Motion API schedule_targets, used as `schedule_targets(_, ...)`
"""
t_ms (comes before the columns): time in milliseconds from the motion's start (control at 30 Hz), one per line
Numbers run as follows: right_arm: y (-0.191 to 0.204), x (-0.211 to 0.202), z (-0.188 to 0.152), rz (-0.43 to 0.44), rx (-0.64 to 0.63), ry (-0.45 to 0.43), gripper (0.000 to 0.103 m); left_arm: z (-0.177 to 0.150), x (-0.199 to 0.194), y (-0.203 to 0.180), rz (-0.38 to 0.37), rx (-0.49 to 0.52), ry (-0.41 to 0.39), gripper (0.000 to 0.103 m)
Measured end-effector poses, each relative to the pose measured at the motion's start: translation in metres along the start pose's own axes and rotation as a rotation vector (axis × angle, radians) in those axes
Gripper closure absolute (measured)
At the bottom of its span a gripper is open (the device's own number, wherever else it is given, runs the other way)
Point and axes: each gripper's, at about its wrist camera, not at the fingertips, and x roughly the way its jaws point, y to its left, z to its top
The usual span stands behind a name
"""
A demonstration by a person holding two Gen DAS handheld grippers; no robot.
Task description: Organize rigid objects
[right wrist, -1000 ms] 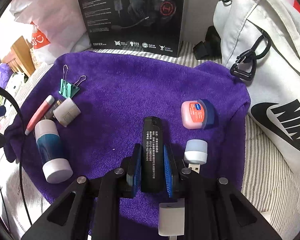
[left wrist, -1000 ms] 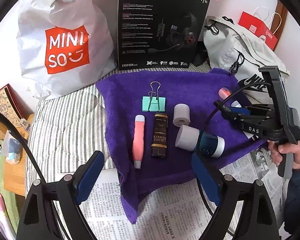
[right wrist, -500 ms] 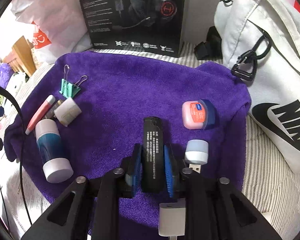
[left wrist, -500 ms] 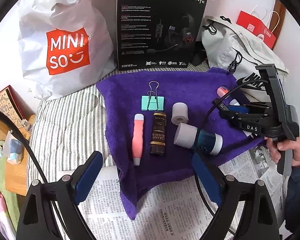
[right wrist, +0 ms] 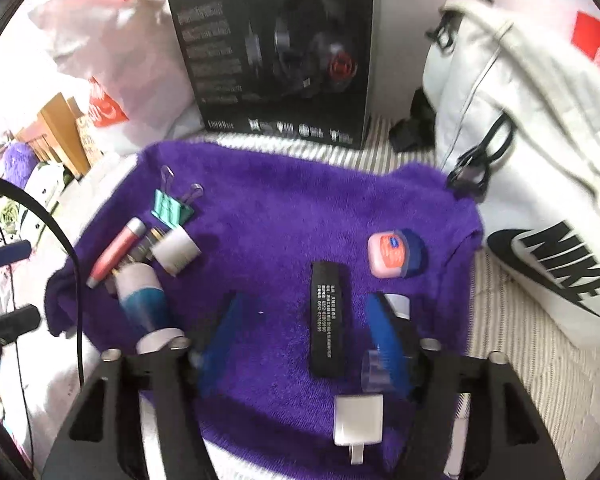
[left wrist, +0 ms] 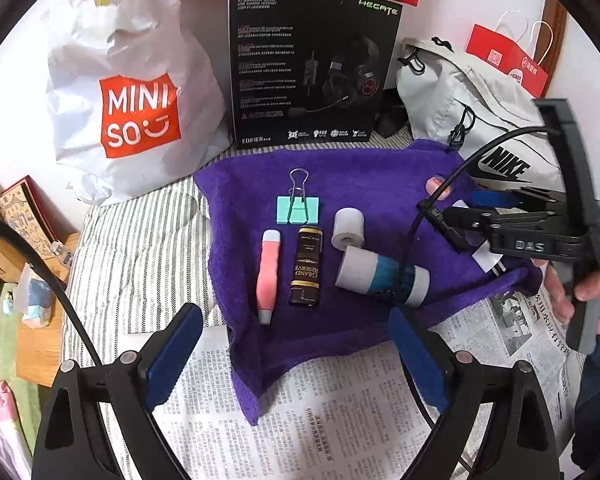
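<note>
A purple towel (left wrist: 364, 172) holds the objects. In the left wrist view a teal binder clip (left wrist: 298, 209), a pink tube (left wrist: 269, 276), a dark "Grand Reserve" bar (left wrist: 307, 266), a small white roll (left wrist: 348, 229) and a blue-and-white bottle (left wrist: 382, 276) lie grouped. My left gripper (left wrist: 296, 354) is open and empty above the towel's front edge. My right gripper (right wrist: 304, 340) is open; a black bar (right wrist: 327, 322) lies loose on the towel (right wrist: 280, 220) between its fingers. A pink jar with blue lid (right wrist: 396, 253) and a white charger (right wrist: 358, 420) lie near it.
A white Miniso bag (left wrist: 128, 92), a black headset box (left wrist: 312, 68) and a white Nike bag (left wrist: 472, 120) stand behind the towel. Newspaper (left wrist: 340, 420) covers the front. A striped sheet (left wrist: 136, 248) lies left. A wooden stand (left wrist: 40, 344) is at the far left.
My right gripper has opened and let go of the black bar, which now lies on the towel. The left gripper has pulled back slightly.
</note>
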Motion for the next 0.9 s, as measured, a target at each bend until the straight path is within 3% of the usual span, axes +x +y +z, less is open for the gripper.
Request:
schedule_targets(67, 0.000, -0.012, -0.002, -0.001, 0.006, -0.013, 0.028, -0.001, -0.004, -0.006, -0.001, 0.003, -0.010, 0.006)
schedule_targets(133, 0.001, -0.026, -0.007, -0.023, 0.012, -0.030, 0.011, -0.003, -0.009, -0.012, 0.001, 0.000, -0.026, 0.001)
schedule_targets(367, 0.001, -0.075, -0.041, -0.094, 0.034, -0.089, 0.001, -0.012, -0.025, -0.035, 0.008, -0.007, -0.047, 0.000)
schedule_targets(500, 0.001, -0.091, -0.067, -0.148, 0.081, -0.069, 0.000, -0.020, -0.040, -0.051, 0.008, -0.010, -0.075, 0.000)
schedule_targets(900, -0.022, -0.136, -0.114, -0.189, 0.228, -0.066, 0.000, -0.033, -0.073, -0.087, 0.040, -0.027, -0.131, 0.000)
